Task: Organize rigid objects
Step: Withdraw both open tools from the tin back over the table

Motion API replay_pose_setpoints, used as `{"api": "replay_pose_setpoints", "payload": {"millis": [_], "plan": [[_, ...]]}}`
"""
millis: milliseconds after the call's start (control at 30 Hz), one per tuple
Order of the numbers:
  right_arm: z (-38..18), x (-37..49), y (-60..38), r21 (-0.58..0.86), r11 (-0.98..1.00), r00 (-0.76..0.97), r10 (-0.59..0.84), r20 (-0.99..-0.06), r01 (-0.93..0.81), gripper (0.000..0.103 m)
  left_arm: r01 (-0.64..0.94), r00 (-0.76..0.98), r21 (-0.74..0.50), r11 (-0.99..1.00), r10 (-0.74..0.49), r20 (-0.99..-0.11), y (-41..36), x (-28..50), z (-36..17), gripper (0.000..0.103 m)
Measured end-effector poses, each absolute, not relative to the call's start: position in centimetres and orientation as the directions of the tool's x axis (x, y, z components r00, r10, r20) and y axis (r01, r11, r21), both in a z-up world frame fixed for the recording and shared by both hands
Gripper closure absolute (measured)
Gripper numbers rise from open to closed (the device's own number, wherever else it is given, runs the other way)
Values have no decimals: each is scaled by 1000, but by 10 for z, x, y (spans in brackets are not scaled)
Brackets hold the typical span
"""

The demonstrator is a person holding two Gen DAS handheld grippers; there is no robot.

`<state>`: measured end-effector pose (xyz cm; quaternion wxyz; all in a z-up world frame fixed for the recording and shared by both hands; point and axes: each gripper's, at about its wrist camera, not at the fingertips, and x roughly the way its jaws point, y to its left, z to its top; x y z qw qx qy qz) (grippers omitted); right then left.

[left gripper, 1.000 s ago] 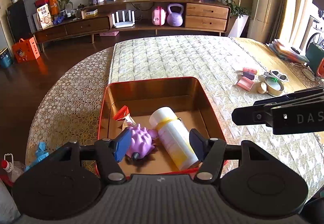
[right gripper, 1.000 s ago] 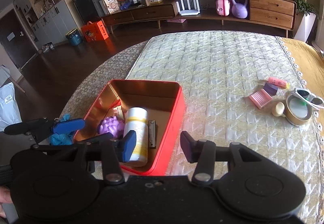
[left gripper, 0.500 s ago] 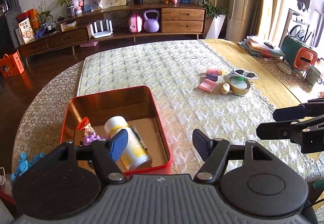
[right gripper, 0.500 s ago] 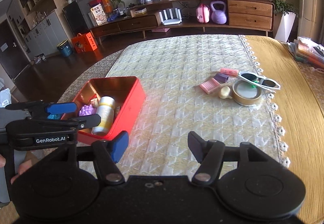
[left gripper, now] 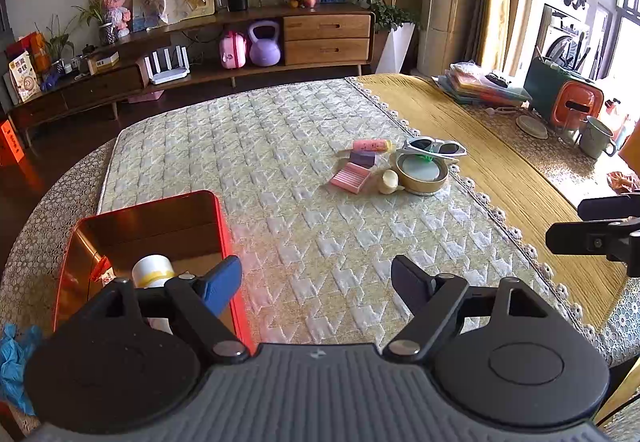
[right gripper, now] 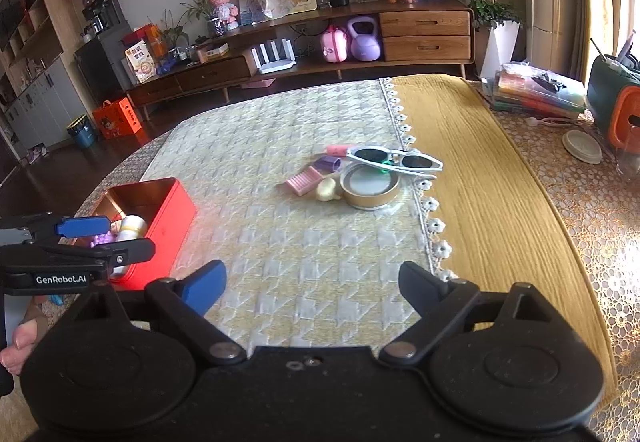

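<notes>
A red tin box (left gripper: 222, 226) (right gripper: 172, 218) sits at the table's left, holding a white bottle (left gripper: 154, 270) (right gripper: 132, 226) and a purple spiky toy (right gripper: 102, 240). Farther right lies a small cluster: white sunglasses (left gripper: 434, 148) (right gripper: 394, 160), a round gold tin (left gripper: 422, 174) (right gripper: 370, 188), a pink ridged piece (left gripper: 350, 178) (right gripper: 305, 180), a purple block (left gripper: 363, 159), a pink tube (left gripper: 370, 145) and a cream lump (left gripper: 389, 182) (right gripper: 327, 189). My left gripper (left gripper: 318, 282) and right gripper (right gripper: 312, 284) hover over bare quilt, jaws opening, nothing between them.
A yellow runner (right gripper: 480, 178) and lace cloth cover the table's right side, with stacked folders (right gripper: 532, 92), a green-orange box (left gripper: 568, 98) and a mug (left gripper: 598, 136). A wooden sideboard (left gripper: 280, 42) stands across the dark floor. A hand (right gripper: 20, 342) holds the left gripper.
Both grippers have swung right, away from the red box toward the cluster of small items, and their jaws have spread wider. The box now lies at the left edge of both views.
</notes>
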<state>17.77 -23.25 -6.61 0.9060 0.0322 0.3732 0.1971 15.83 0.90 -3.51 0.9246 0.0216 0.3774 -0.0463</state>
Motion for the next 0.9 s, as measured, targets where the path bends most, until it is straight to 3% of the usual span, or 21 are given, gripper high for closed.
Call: {"api": "replay_pose_setpoints", "payload": {"millis": [500, 900], "plan": [[-73, 234, -279, 142, 942, 665, 316, -676, -303, 0, 26, 664, -42, 999, -49, -746, -9, 221, -56, 19], [-108, 291, -299, 169, 951, 633, 299, -714, -258, 1, -39, 606, -74, 996, -36, -794, -19, 290, -79, 19]]}}
